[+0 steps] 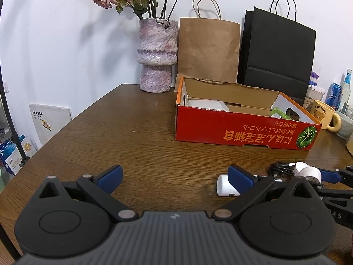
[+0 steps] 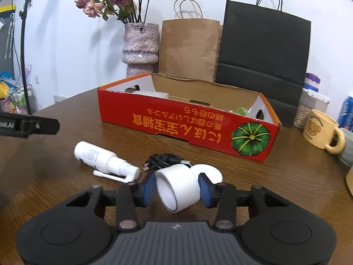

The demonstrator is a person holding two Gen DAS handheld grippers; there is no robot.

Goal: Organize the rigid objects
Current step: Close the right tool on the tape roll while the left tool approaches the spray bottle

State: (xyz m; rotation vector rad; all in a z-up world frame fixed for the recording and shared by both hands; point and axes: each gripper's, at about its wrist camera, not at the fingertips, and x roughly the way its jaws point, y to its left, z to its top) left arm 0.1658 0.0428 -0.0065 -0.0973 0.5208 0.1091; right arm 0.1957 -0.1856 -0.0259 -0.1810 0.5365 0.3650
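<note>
— Fingers first: where do they stand?

— Right gripper [image 2: 176, 191]: both blue pads clamped on one white tape roll [image 2: 177, 186], held just over the table [image 2: 286, 176]. Left gripper [image 1: 175, 176]: spread wide, nothing between.

— Count the loose things.

— One white spray bottle [image 2: 103, 159] lying flat, one black cable [image 2: 164, 160] bundled, one white round piece [image 2: 208, 171] behind the roll. One red box [image 2: 187, 123] beyond them, open.

— Background?

— Two paper bags: one brown [image 2: 188, 48], one black [image 2: 263, 44]. One vase [image 2: 141, 44]. One yellow mug [image 2: 321, 132].
</note>
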